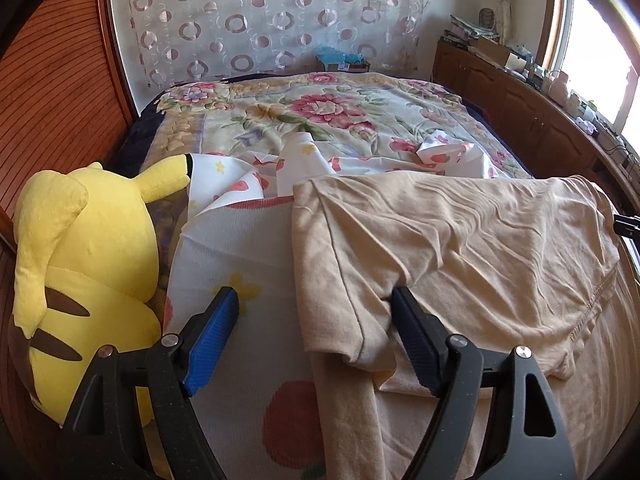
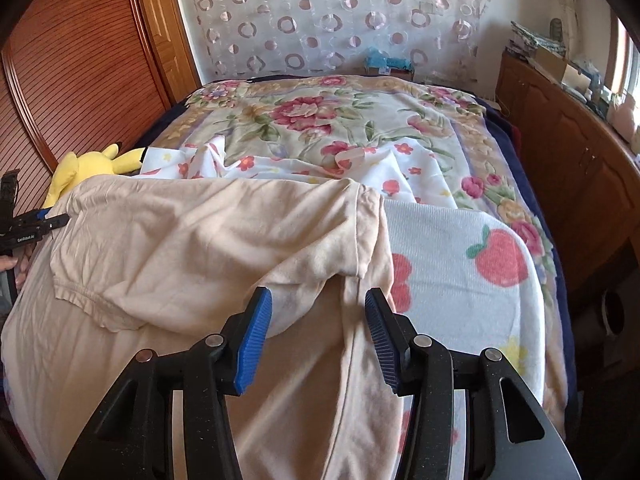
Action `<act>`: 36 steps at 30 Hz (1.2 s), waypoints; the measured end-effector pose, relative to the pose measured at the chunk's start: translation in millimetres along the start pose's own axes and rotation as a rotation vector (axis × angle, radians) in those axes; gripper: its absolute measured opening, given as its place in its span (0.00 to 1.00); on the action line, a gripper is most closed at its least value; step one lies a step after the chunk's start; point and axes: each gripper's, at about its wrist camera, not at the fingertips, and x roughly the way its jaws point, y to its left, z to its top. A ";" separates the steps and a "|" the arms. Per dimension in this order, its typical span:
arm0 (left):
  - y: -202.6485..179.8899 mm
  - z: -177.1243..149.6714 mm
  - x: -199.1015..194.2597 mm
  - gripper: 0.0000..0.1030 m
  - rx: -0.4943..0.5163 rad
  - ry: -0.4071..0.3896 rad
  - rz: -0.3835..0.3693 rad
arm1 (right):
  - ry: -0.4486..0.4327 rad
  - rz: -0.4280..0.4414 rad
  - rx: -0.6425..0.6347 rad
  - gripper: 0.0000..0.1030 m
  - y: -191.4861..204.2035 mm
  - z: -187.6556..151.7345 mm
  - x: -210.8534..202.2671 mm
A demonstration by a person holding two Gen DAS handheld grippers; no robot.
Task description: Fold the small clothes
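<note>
Left wrist view: beige long-sleeved cotton top (image 1: 460, 240) lies spread across the near end of the bed, upper part apparently doubled down over the lower, one sleeve trailing toward the camera. Left tongs (image 1: 312, 336) are wide, nothing held; blue pads straddle the sleeve and armpit seam, right pad against the cloth fold, left pad over the white strawberry-print towel blanket (image 1: 248, 248) underneath. Right wrist view shows the mirror setup: right tongs (image 2: 318, 336) also wide and empty, straddling the other sleeve of the top (image 2: 208, 240). Judgement: each tong sits at a sleeve root so both sleeves can be pinched and folded inward symmetrically; the fold is only partly done. Cloth is soft and wrinkled, likely to bunch if grabbed too deep. Yellow plush toy with brown stripes (image 1: 80, 264) sits just left of the blanket, close to the left tongs but clear of the top. Floral quilt (image 1: 320, 108) covers the far bed, loose white printed sheet (image 1: 360, 160) crumpled between. Wooden cabinets (image 1: 532, 116) run along the right wall.
</note>
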 end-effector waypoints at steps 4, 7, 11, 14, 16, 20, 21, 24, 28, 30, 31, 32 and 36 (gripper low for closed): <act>-0.9 0.2 0.0 0.77 0.000 0.000 0.000 | -0.004 0.016 0.006 0.49 1.1 5.3 6.4; -0.6 0.1 -0.2 0.77 -0.001 0.000 0.000 | -0.006 0.023 0.017 0.49 2.0 12.5 14.5; -0.2 0.2 -2.9 0.76 -0.018 -0.010 -0.011 | -0.008 -0.006 -0.002 0.49 6.4 17.3 21.5; 1.6 1.0 -10.1 0.68 -0.054 -0.032 -0.049 | -0.004 -0.015 -0.003 0.44 7.3 16.4 23.5; 0.4 1.8 -14.2 0.58 -0.058 -0.044 -0.057 | -0.009 -0.021 -0.013 0.40 7.1 15.4 24.8; -3.8 0.6 -16.9 0.31 -0.049 -0.040 -0.077 | -0.019 -0.021 -0.016 0.40 9.7 16.0 25.1; -5.6 0.0 -16.5 0.29 -0.045 -0.036 -0.078 | -0.021 -0.024 -0.019 0.40 10.6 15.5 25.2; -12.7 -1.3 -23.1 0.10 -0.016 -0.064 -0.066 | -0.028 -0.037 -0.028 0.30 12.6 13.7 24.1; -16.3 4.0 -41.7 0.06 -0.011 -0.117 -0.067 | -0.047 -0.014 -0.045 0.04 12.5 14.2 18.8; -16.5 9.0 -53.0 0.05 -0.017 -0.141 -0.066 | -0.088 0.009 -0.051 0.03 12.5 16.4 8.3; -16.8 10.7 -57.6 0.05 -0.020 -0.149 -0.070 | -0.109 0.006 -0.050 0.03 12.8 18.6 1.8; -17.0 12.7 -63.9 0.05 -0.025 -0.161 -0.074 | -0.131 0.007 -0.048 0.03 11.6 19.1 -4.3; -17.2 15.9 -87.0 0.05 -0.037 -0.201 -0.085 | -0.201 0.028 -0.037 0.03 9.2 17.4 -31.8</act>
